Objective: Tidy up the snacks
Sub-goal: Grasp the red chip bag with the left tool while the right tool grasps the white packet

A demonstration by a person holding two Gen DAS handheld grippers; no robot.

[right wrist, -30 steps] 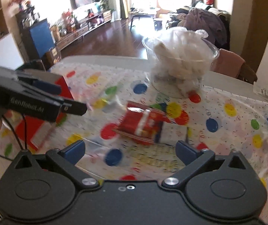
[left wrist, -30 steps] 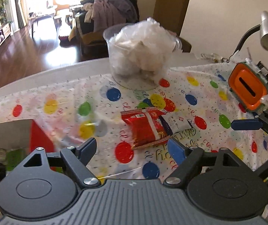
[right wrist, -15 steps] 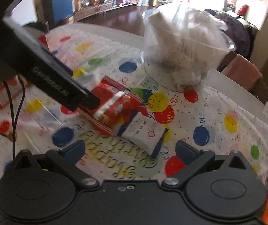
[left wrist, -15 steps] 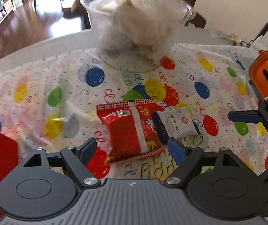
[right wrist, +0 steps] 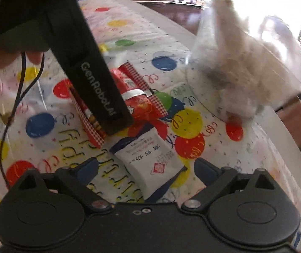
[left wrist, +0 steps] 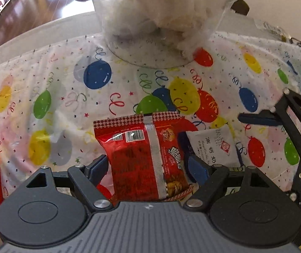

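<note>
Two snack packets (left wrist: 146, 158) overlap, cloth (left wrist: 45, 73) bare leftward.

Strong daylight pours in from the far room, blowing out the top right of the right wrist view and washing the clear tub (right wrist: 249, 63) into smear. Both fisheye views bend at the edges; the red snack packet (left wrist: 146, 158) carries small glints

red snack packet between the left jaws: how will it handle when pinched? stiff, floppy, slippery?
The red snack packet looks puffed and creased, so it will probably crumple rather than stay stiff. Its glossy film shows glare, so it may slip between the pads of the open left gripper. It overlaps the white sachet, which might get dragged along.
</note>
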